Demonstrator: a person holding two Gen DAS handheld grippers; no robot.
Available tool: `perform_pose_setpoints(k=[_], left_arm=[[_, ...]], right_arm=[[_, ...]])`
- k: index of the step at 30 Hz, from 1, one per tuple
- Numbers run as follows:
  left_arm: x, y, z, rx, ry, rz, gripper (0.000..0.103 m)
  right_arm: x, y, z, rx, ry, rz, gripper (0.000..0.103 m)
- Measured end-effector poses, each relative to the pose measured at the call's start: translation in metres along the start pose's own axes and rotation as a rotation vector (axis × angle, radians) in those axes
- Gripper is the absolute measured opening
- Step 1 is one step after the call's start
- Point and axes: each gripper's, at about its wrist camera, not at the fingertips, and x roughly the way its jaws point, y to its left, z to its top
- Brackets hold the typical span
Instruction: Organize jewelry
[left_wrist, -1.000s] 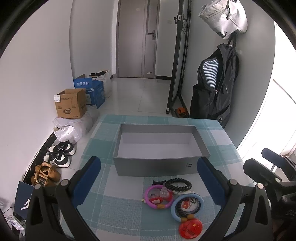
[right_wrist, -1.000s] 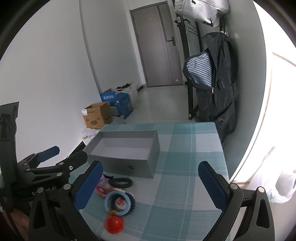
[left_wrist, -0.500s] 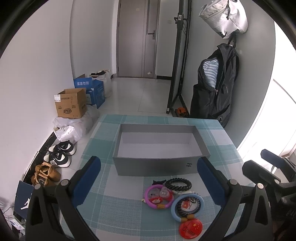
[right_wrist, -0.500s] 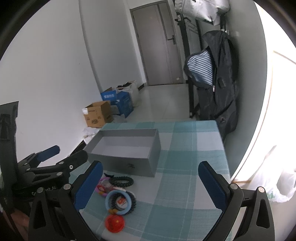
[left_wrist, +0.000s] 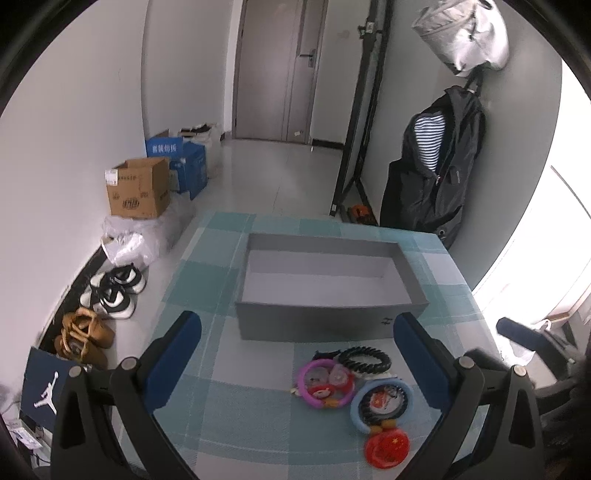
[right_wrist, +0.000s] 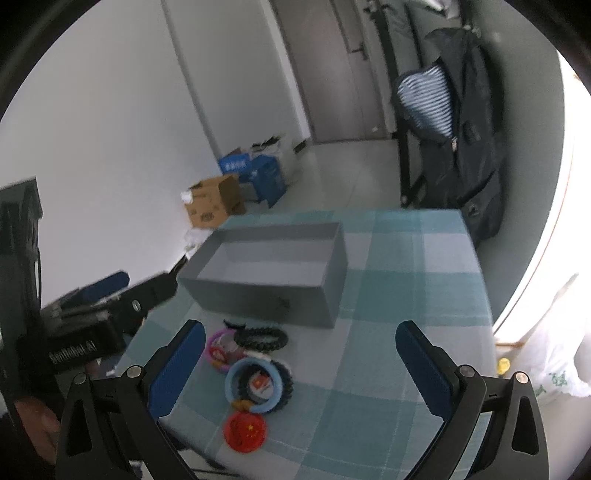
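Fingers of left gripper (left_wrist: 297, 354) and right gripper (right_wrist: 300, 356) spread wide, hovering above bracelets (left_wrist: 364, 360).

The counter (left_wrist: 207, 288) wears a cloth checked in teal, pale blue and white. On it the box (left_wrist: 325, 325) is plain grey, lighter inside. Near it lie a black braided band (left_wrist: 365, 360), a pink-purple ring (left_wrist: 325, 380), a light blue ring (left_wrist: 380, 404) and a red disc (left_wrist: 386, 447) with yellow stars. Both grippers' fingers (left_wrist: 173, 362) carry blue pads on black frames. Far right hangs a black jacket (left_wrist: 443, 177) over blue-and-white stripes.
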Motion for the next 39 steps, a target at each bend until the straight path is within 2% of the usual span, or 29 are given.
perform_pose_setpoints(k=[2, 8, 14, 20, 26, 29, 33, 39], left_arm=[[0.002, 0.009, 0.000, -0.020, 0.019, -0.007, 0.101], [0.012, 0.035, -0.001, -0.101, 0.085, -0.025, 0.101], [0.019, 0.051, -0.003, -0.171, 0.126, -0.013, 0.101], [0.023, 0.058, -0.003, -0.195, 0.144, -0.004, 0.101], [0.022, 0.064, -0.004, -0.211, 0.153, -0.005, 0.101], [0.023, 0.066, -0.003, -0.213, 0.150, -0.002, 0.101], [0.024, 0.068, -0.003, -0.220, 0.148, 0.001, 0.101], [0.028, 0.066, -0.003, -0.212, 0.162, 0.003, 0.101]], right_arm=[[0.013, 0.003, -0.004, -0.008, 0.067, 0.036, 0.103], [0.042, 0.010, -0.020, -0.030, 0.204, 0.069, 0.096], [0.059, 0.027, -0.032, -0.106, 0.268, 0.066, 0.091], [0.066, 0.042, -0.037, -0.188, 0.260, 0.011, 0.086], [0.071, 0.060, -0.047, -0.284, 0.250, -0.087, 0.076], [0.074, 0.065, -0.049, -0.334, 0.242, -0.139, 0.067], [0.072, 0.066, -0.049, -0.350, 0.227, -0.148, 0.060], [0.063, 0.056, -0.043, -0.301, 0.208, -0.118, 0.059]])
